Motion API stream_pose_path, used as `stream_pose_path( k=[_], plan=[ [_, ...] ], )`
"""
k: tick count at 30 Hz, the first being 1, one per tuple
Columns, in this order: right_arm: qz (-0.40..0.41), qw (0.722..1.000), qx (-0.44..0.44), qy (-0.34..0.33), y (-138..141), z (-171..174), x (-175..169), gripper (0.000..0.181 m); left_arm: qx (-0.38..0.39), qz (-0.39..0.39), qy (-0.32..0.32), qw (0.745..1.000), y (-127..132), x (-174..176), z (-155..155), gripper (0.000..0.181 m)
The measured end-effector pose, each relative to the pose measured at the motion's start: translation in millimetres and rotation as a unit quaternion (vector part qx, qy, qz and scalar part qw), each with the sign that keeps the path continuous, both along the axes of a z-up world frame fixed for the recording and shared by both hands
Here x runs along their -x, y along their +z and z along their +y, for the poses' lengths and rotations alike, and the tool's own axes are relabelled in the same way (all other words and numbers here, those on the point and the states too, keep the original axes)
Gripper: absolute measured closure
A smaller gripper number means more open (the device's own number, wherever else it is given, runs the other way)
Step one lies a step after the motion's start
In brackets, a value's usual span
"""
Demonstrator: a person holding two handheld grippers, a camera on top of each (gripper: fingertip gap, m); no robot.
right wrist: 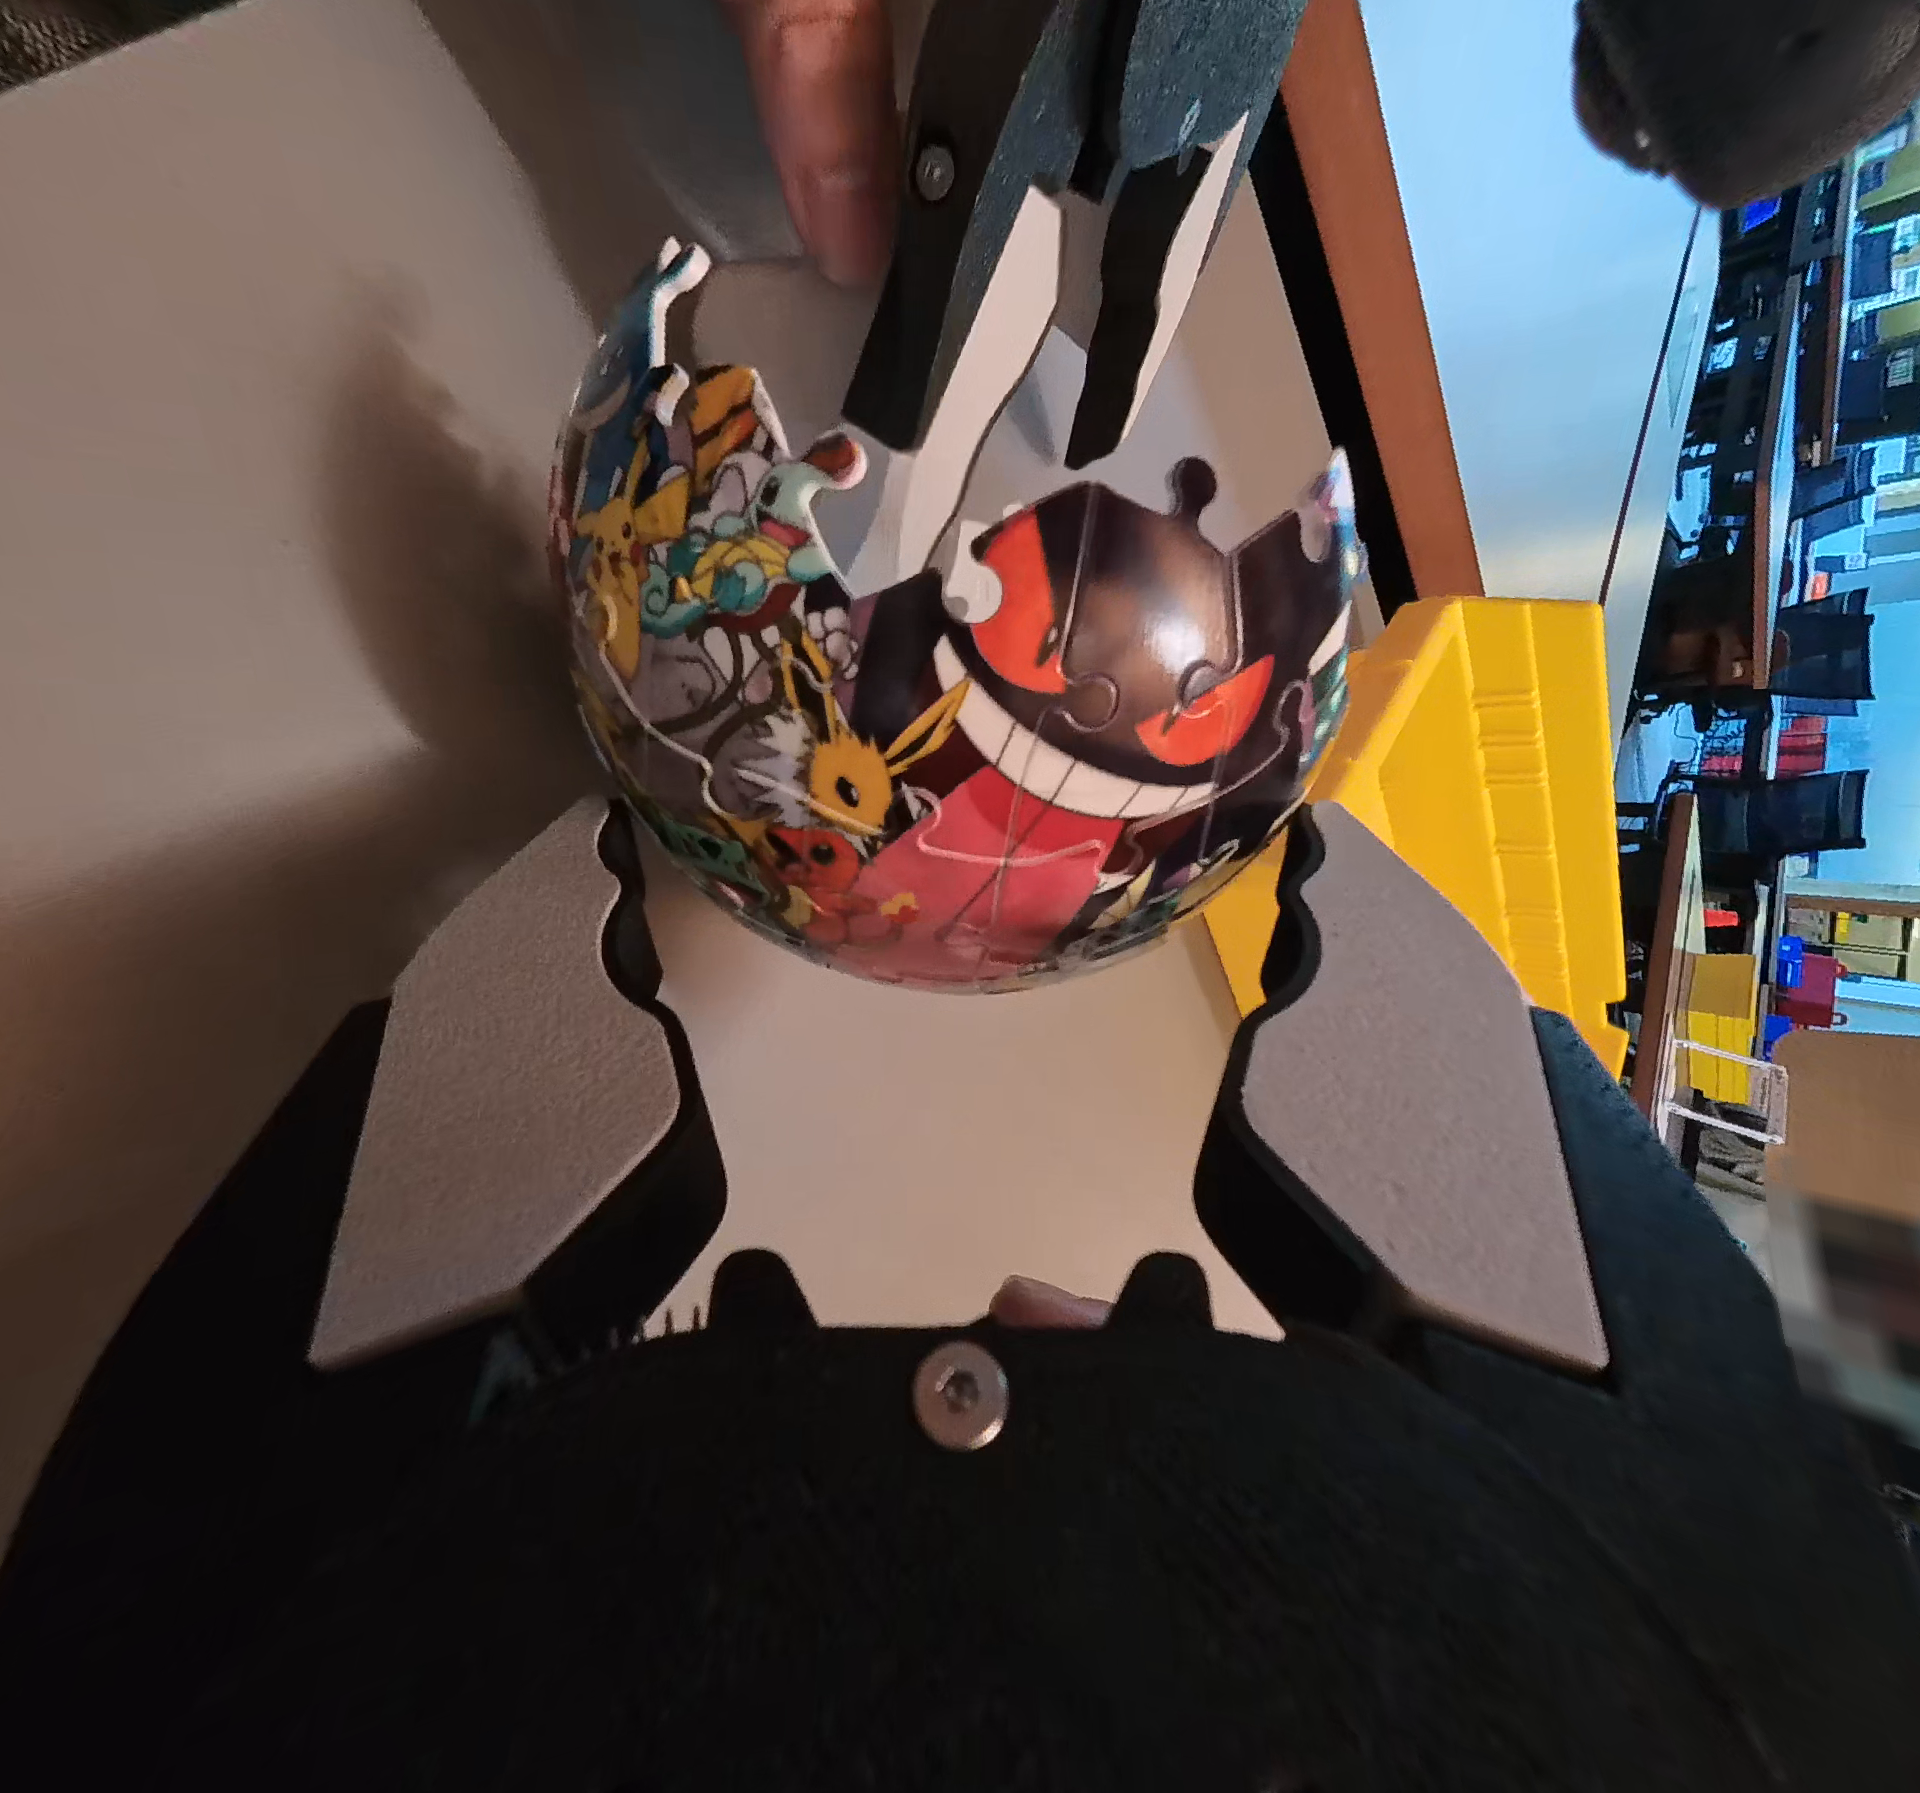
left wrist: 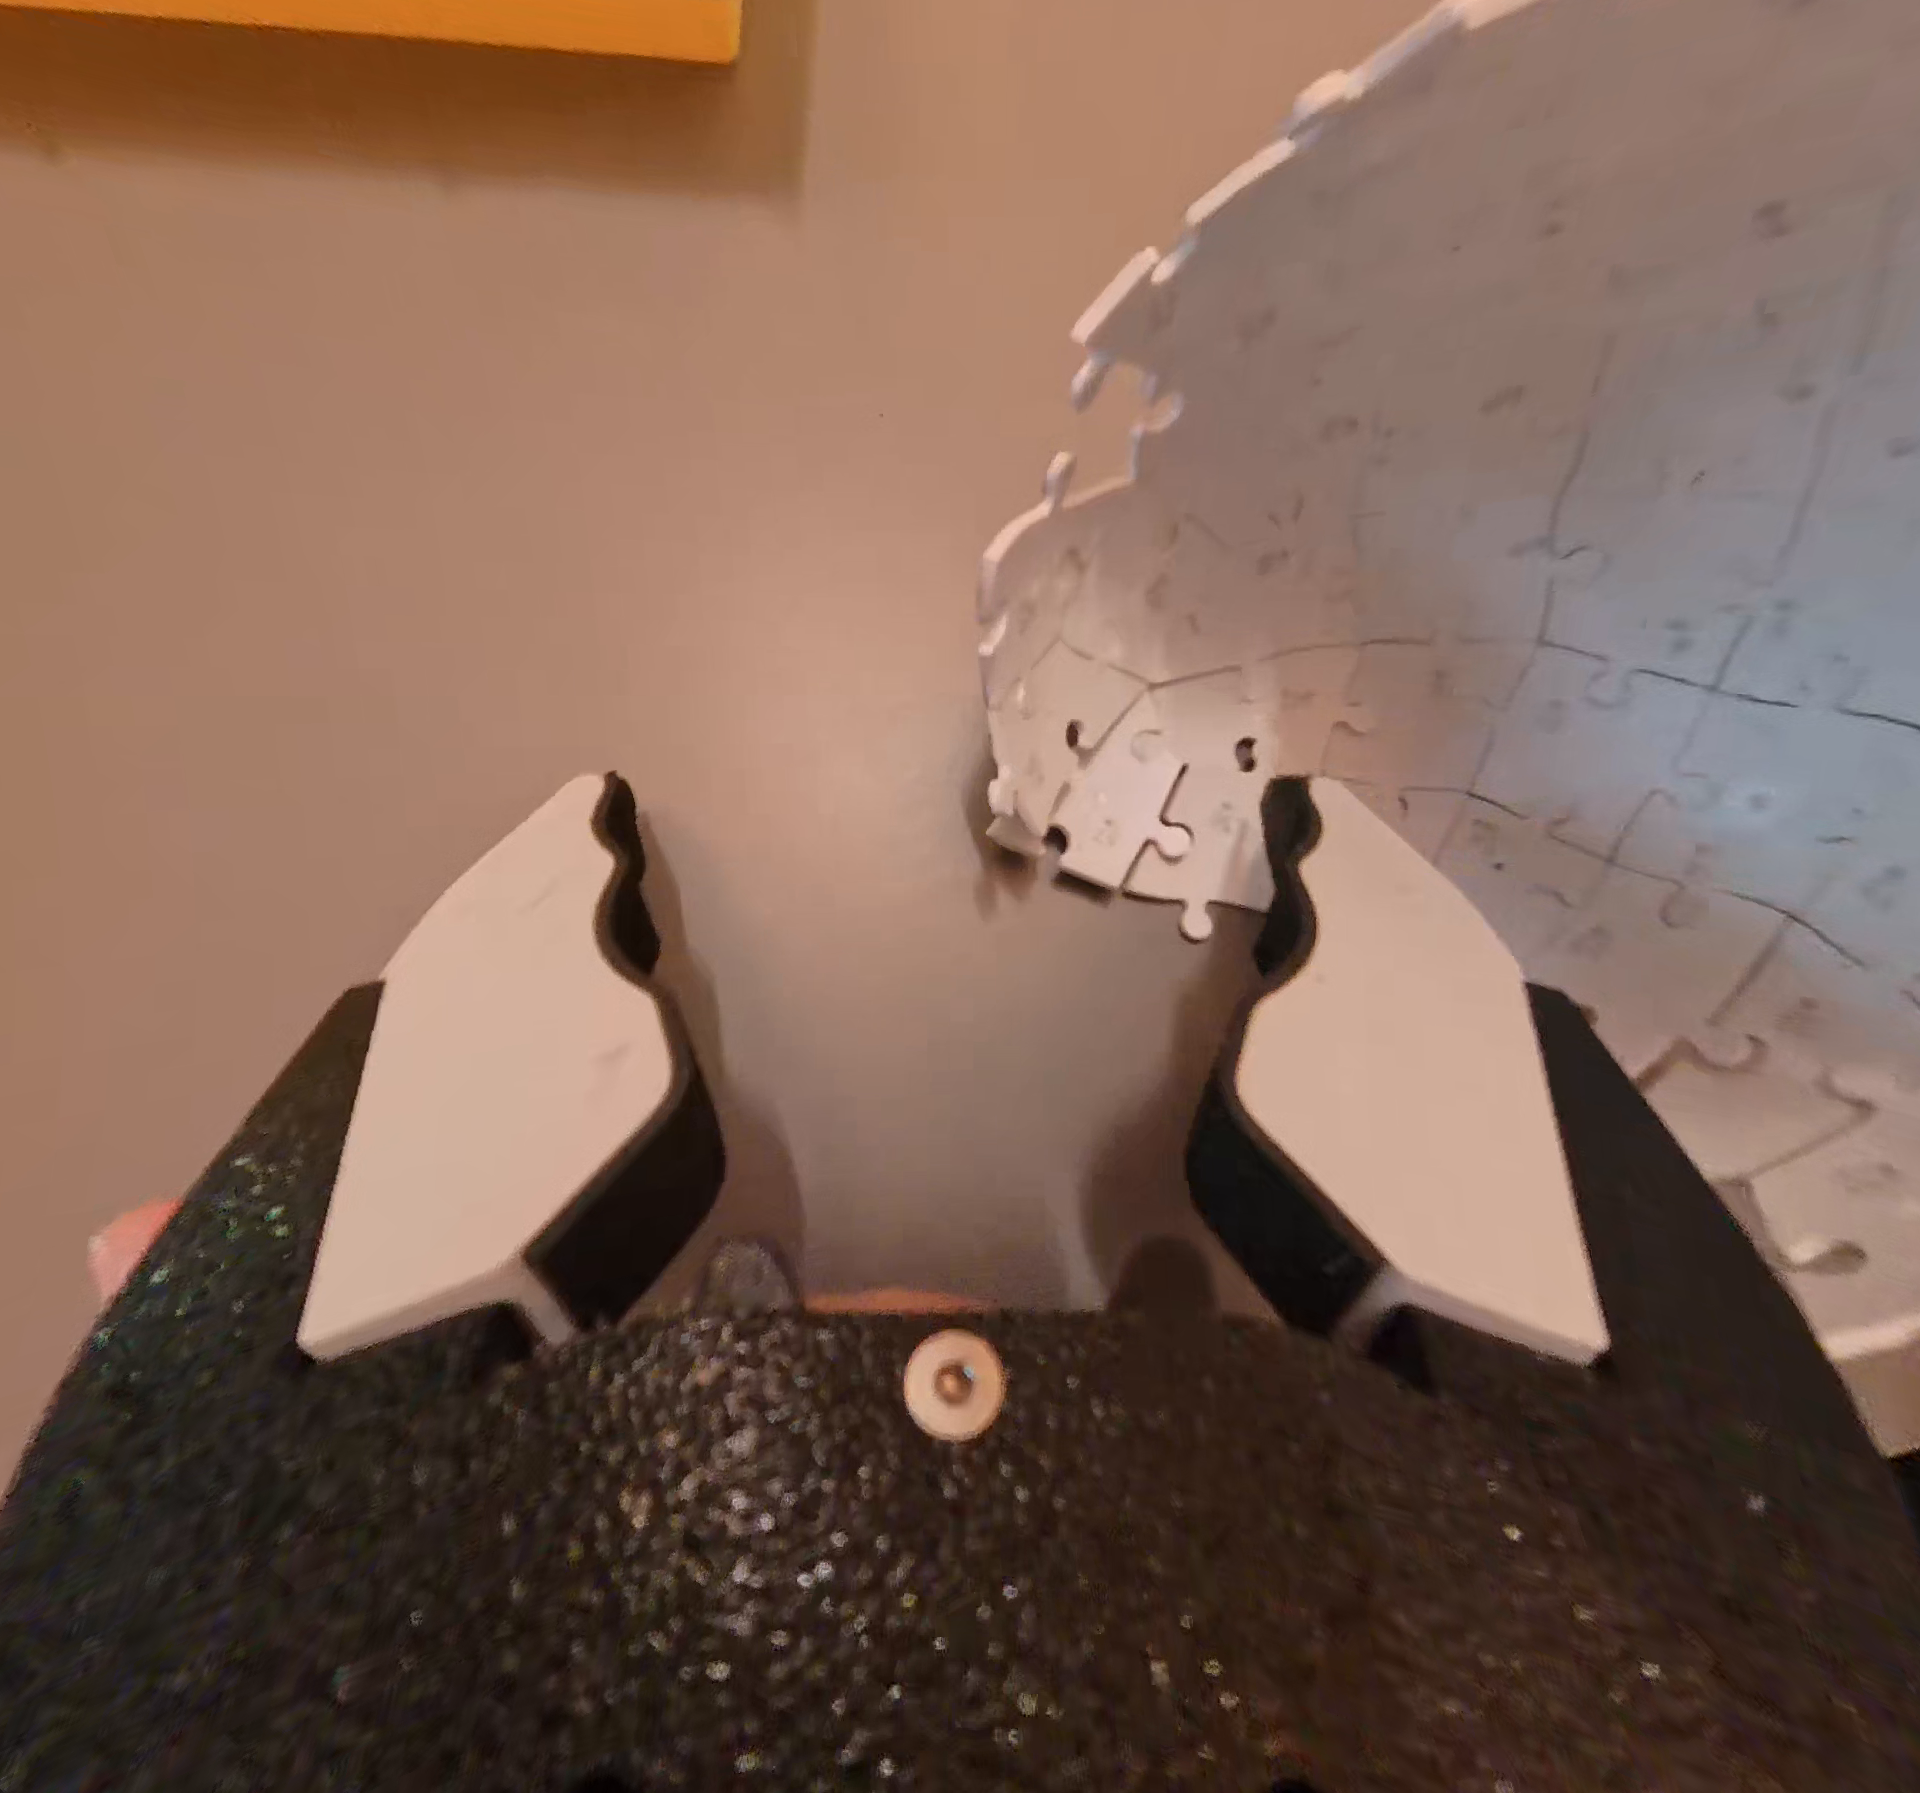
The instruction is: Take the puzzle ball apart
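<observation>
The puzzle ball [right wrist: 956,704] is seen as a partly dismantled shell, held above a pale table [right wrist: 208,393]; its glossy outer face is printed with bright cartoon creatures, while its inner face [left wrist: 1558,600] is plain matt white, with curved interlocking pieces and a ragged, tabbed rim left where pieces are already gone. In the right wrist view it is cradled between the tips of the right gripper [right wrist: 961,850], whose jaws stand wide and press the ball's two flanks through ridged black pads; the open rim is turned away from that gripper, towards the other. The left gripper [left wrist: 951,808] is seen with its jaws well parted and nothing between them; its right fingertip [left wrist: 1288,829] lies touching, or just beside, the rim pieces at the shell's lower edge, so that the rim sits to the right of its gap rather than inside it. It is judged that a sideways shift towards the shell is needed before one rim piece can be straddled and pinched; the left gripper is the nearer to that edge. A yellow bin [right wrist: 1496,808] is seen beyond the ball, and a finger [right wrist: 821,81] of the person beside the left gripper's frame.
</observation>
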State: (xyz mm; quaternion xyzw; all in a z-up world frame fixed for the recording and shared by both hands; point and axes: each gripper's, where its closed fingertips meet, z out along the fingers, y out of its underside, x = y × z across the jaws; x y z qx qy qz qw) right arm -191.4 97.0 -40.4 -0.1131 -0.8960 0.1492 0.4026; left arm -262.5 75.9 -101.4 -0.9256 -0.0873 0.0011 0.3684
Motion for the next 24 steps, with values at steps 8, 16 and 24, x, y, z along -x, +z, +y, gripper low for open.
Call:
stream_pose_path(
  k=[8, 16, 24],
  plan=[
    [0.003, 1.000, 0.004, 0.005, 0.7, -3.7, 2.4, 0.066, 0.028, 0.021, 0.002, 0.999, -7.6, 1.9, -2.2, 0.071],
    [-0.002, 1.000, 0.012, 0.014, 2.0, -6.1, 4.9, 0.066, 0.037, 0.037, -0.005, 0.999, -5.5, 0.6, -2.6, 0.074],
    [-0.006, 1.000, 0.023, 0.014, 2.2, -4.4, 5.6, 0.066, 0.041, 0.028, 0.005, 0.999, -6.1, -1.3, 1.2, 0.077]
  ],
)
